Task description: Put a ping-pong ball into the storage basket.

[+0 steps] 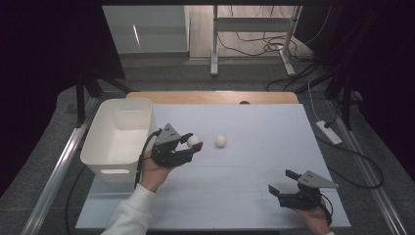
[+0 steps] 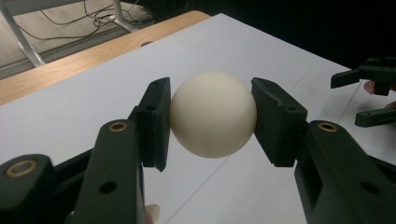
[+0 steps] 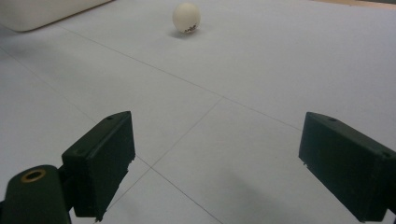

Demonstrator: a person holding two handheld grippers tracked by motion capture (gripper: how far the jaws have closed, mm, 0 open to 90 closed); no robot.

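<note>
Two small cream-white smooth balls are on record. One, the held ball [image 2: 212, 113], is pinched between the black jaws of the left gripper [image 1: 192, 145], near the right wall of the white plastic bin [image 1: 105, 147] and apparently just above the pale grey table sheet [image 1: 254, 186]. The other, the loose ball [image 1: 220, 141], rests on the sheet just beside it, to the right.

The right gripper [image 1: 281, 183] sits at the near right of the table with its jaws spread wide, nothing between them.

Risks noted:
- The pads meet the held ball at two narrow contacts on a hard, rounded surface. A tilt or jolt on the way to the bin could let it squirt out and roll off the table.
- A low swing could clip the bin's rim.
- The loose ball could roll at a slight nudge.
</note>
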